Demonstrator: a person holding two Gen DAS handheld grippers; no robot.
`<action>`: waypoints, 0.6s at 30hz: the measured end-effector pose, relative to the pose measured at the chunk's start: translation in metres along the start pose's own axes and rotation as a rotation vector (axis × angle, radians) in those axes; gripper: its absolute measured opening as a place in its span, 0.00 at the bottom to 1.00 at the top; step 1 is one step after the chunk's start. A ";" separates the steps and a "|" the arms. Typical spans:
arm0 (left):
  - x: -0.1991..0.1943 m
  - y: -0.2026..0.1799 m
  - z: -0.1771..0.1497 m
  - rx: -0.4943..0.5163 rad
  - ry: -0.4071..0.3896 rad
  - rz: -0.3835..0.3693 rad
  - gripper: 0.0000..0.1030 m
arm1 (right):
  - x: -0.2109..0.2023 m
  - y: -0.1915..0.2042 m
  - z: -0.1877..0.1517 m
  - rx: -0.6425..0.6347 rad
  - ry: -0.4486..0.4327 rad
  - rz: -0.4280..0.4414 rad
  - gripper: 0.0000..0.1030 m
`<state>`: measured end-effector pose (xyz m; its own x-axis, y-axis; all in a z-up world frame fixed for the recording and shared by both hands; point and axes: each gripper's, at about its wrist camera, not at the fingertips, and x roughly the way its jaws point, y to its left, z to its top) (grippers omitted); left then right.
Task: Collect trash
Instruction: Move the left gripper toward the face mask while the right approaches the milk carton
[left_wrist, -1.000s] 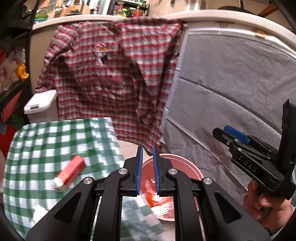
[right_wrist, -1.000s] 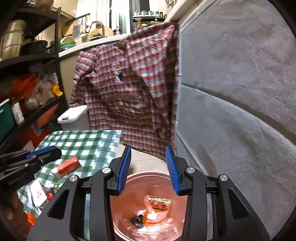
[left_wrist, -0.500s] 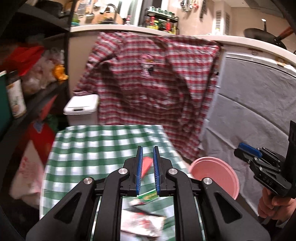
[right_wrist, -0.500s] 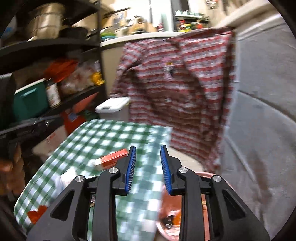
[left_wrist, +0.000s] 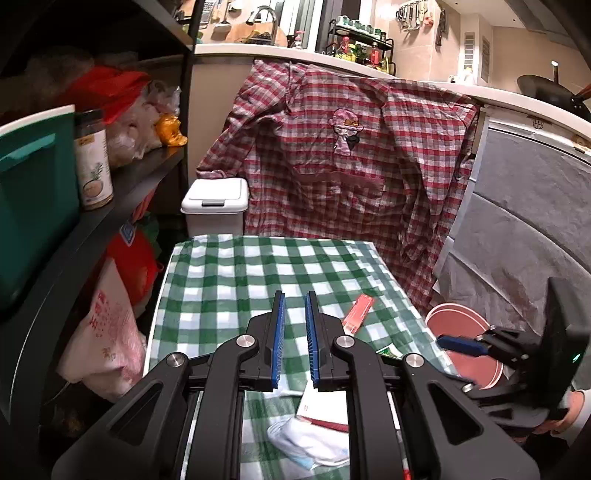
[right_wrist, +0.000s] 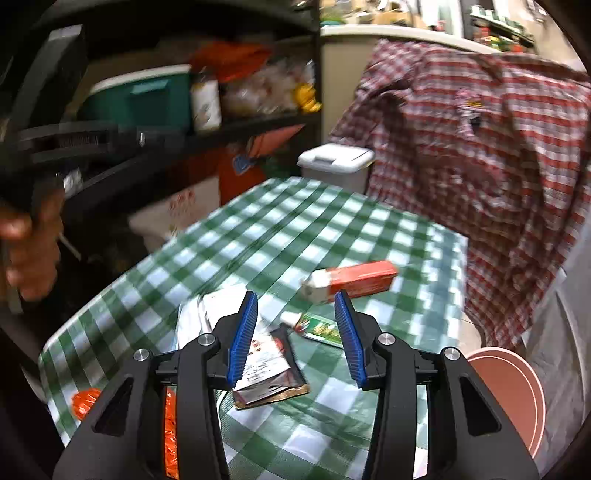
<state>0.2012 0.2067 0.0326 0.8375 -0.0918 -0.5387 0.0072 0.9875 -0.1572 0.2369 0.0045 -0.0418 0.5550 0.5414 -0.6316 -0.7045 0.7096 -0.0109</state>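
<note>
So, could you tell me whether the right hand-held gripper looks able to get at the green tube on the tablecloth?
Probably yes: the right hand-held gripper is open and empty, and the green tube lies uncovered just ahead between its jaws, nothing blocking.

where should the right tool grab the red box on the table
Across the red box's narrow width near the middle, coming down from above. It lies flat and long on the green checked cloth, clear of the other litter, and the open right tool looks wide enough to span it.
</note>
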 end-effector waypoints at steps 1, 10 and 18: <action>-0.001 0.003 -0.003 0.000 0.007 0.000 0.11 | 0.008 0.005 -0.002 -0.018 0.021 0.012 0.48; 0.001 0.013 -0.020 0.031 0.052 0.001 0.11 | 0.052 0.027 -0.024 -0.118 0.181 0.079 0.58; 0.013 0.012 -0.034 0.046 0.118 -0.045 0.11 | 0.063 0.032 -0.030 -0.162 0.221 0.075 0.56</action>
<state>0.1937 0.2134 -0.0046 0.7658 -0.1476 -0.6259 0.0706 0.9867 -0.1464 0.2362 0.0483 -0.1050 0.4013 0.4652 -0.7890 -0.8113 0.5804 -0.0704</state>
